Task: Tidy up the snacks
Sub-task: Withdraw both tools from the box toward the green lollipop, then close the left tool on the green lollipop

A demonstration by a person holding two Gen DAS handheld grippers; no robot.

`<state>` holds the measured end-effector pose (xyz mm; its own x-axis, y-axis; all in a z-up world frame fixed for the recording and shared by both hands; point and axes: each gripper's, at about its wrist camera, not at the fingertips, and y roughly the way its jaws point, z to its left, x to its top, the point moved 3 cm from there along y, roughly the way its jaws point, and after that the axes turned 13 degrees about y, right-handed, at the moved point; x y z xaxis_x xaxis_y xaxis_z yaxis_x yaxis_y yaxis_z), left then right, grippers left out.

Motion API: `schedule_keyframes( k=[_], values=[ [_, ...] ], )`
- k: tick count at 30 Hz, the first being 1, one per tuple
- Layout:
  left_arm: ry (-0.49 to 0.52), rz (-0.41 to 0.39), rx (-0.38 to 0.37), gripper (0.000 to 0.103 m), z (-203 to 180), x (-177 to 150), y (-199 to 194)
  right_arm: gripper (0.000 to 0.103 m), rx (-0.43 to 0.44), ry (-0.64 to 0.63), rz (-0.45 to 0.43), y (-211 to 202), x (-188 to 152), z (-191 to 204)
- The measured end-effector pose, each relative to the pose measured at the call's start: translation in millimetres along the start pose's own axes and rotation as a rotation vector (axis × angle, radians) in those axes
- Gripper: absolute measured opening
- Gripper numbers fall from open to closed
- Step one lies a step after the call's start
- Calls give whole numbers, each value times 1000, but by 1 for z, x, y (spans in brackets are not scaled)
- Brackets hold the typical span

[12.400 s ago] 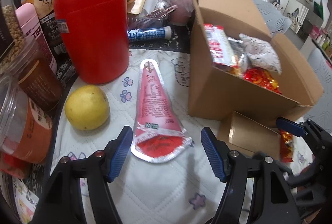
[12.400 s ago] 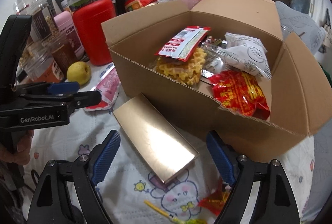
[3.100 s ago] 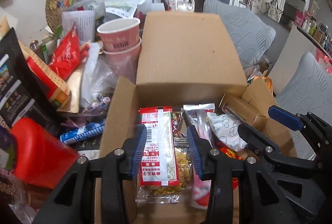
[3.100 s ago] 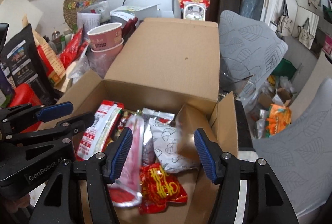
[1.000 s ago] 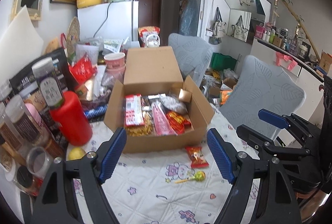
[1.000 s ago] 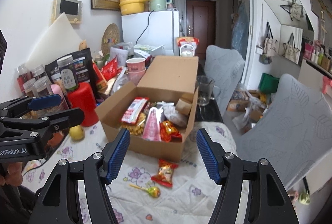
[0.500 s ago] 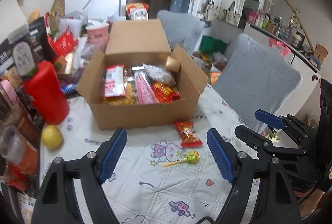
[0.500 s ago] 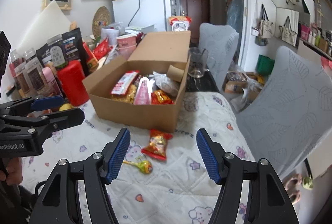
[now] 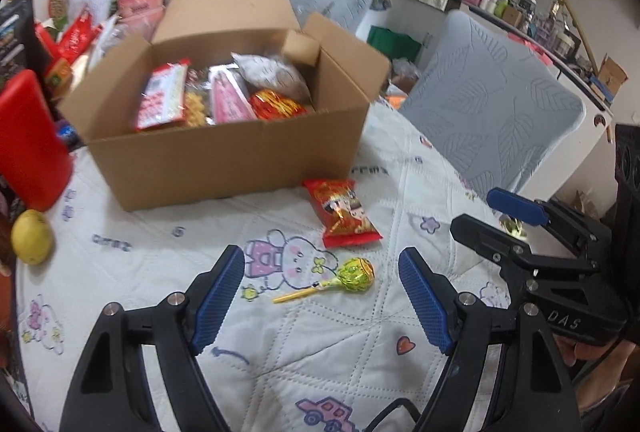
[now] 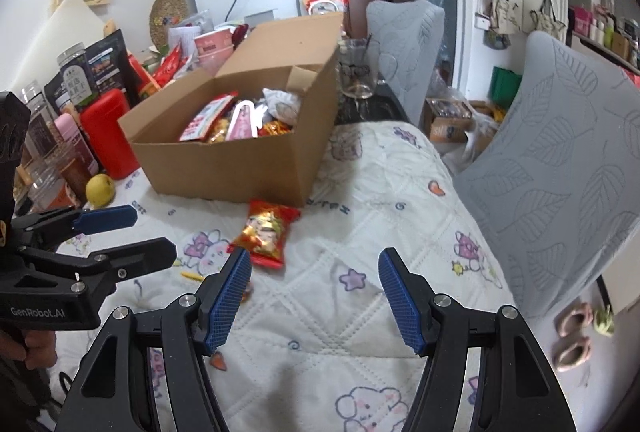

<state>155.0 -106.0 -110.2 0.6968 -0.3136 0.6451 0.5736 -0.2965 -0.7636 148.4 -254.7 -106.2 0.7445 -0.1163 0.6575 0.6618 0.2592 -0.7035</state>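
An open cardboard box [image 9: 224, 155] [image 10: 240, 167] holds several snack packs, among them a pink pouch [image 9: 228, 99]. In front of it on the white quilted cloth lie a red snack packet [image 9: 344, 211] [image 10: 266, 232] and a green-wrapped lollipop [image 9: 354, 274]. My left gripper [image 9: 322, 298] is open and empty, low over the cloth with the lollipop between its fingers. My right gripper [image 10: 314, 298] is open and empty, just right of the red packet; it also shows in the left wrist view [image 9: 500, 216]. The lollipop is mostly hidden in the right wrist view.
A red canister [image 9: 28, 139] and a yellow lemon [image 9: 31, 236] stand left of the box, with jars and bags [image 10: 76, 79] behind. A glass mug [image 10: 358, 73] stands behind the box. Grey padded chairs [image 10: 560, 167] stand at the table's right edge.
Both grippers have come down and closer to the cloth. The lollipop and the red packet now lie right in front of the left fingers. Both grippers stay open.
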Motion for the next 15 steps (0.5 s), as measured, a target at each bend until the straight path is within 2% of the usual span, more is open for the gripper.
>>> schedule_keyframes(
  k=[7, 12, 15],
  values=[
    [64, 50, -56, 64, -12, -1, 33, 67, -6, 24, 43, 19, 1, -15],
    [98, 124, -106, 46, -21, -6, 56, 67, -1, 29, 71, 30, 2, -19],
    [111, 140, -132, 45, -25, -9, 60, 67, 1, 30, 87, 34, 3, -20]
  ],
)
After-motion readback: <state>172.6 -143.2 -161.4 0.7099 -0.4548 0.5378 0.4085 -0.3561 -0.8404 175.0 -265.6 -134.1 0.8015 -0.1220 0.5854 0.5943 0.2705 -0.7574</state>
